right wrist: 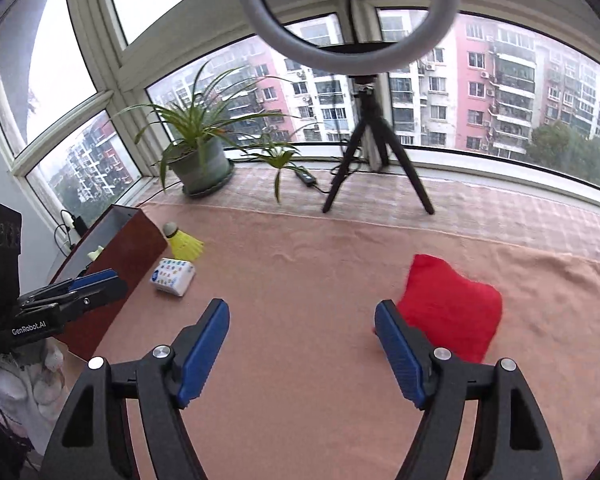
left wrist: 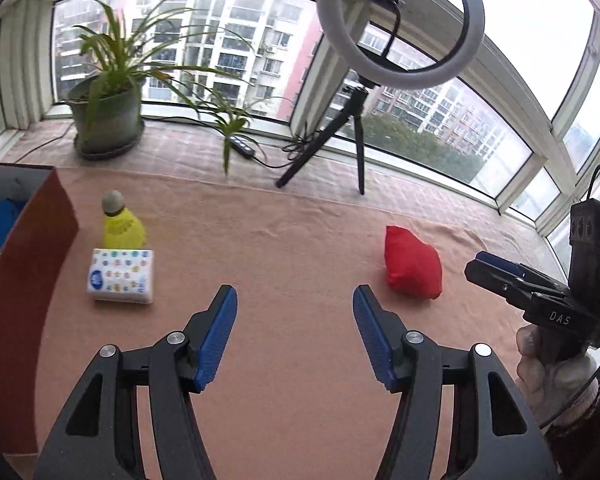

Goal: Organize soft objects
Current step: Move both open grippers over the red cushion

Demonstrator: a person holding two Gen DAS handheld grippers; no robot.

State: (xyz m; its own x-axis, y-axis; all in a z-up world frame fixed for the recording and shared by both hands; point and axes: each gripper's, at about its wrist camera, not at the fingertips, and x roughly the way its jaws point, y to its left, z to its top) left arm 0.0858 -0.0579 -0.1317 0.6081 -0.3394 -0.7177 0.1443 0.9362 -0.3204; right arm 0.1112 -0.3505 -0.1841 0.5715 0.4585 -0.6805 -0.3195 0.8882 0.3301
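A red soft bag lies on the pink cloth at the right; in the right wrist view the red bag sits just beyond my right finger. A tissue pack and a yellow shuttlecock lie at the left, next to the brown box; they also show in the right wrist view, the tissue pack and the shuttlecock. My left gripper is open and empty above the cloth. My right gripper is open and empty, left of the red bag.
The brown box holds a blue item and a pale green item. A potted plant, a ring light on a tripod and a cable stand at the back by the window.
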